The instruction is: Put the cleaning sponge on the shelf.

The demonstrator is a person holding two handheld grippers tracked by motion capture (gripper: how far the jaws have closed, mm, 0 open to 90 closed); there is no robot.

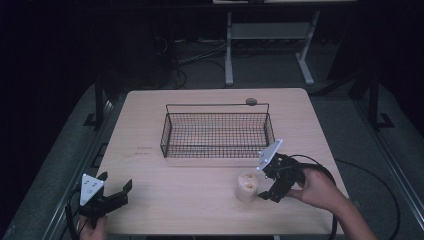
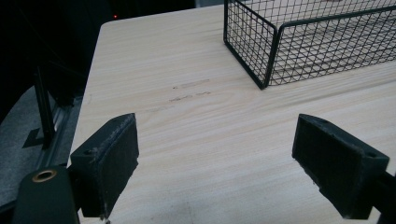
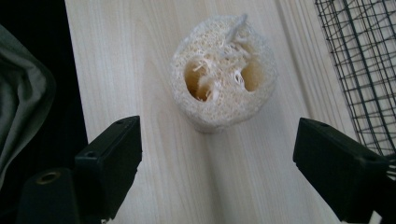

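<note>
A pale loofah sponge (image 1: 247, 185) stands upright on the table (image 1: 200, 200), on the person's side of the black wire basket (image 1: 216, 131) and nearer the basket's right end than its left. It is a short cylinder of rough, fibrous mesh; in the right gripper view the loofah sponge (image 3: 223, 72) shows its top face, with two hollow chambers and loose strands between them. It is clear of the basket, with bare wood between the two.

The right gripper (image 1: 264, 181) is just beside the loofah on its right, held by the person's hand (image 1: 320, 189), with its grey three-cornered plate standing up toward the basket's near right corner. Its jaws are wide apart and clamp nothing. In the right gripper view the right gripper (image 3: 219, 168) has one jaw to either side of the loofah, which lies ahead of the tips and is touched by neither, as far as that view tells.

The basket sits in the middle of the table, beyond the loofah, and its mesh is seen at the right edge of the right gripper view.

The left gripper (image 1: 116, 186) is well apart from the loofah, off to its left near the table's near left corner. Its jaws too are spread wide, with bare wood between them. In the left gripper view the left gripper (image 2: 215, 161) faces the basket's near left corner (image 2: 266, 70) across open table.
</note>
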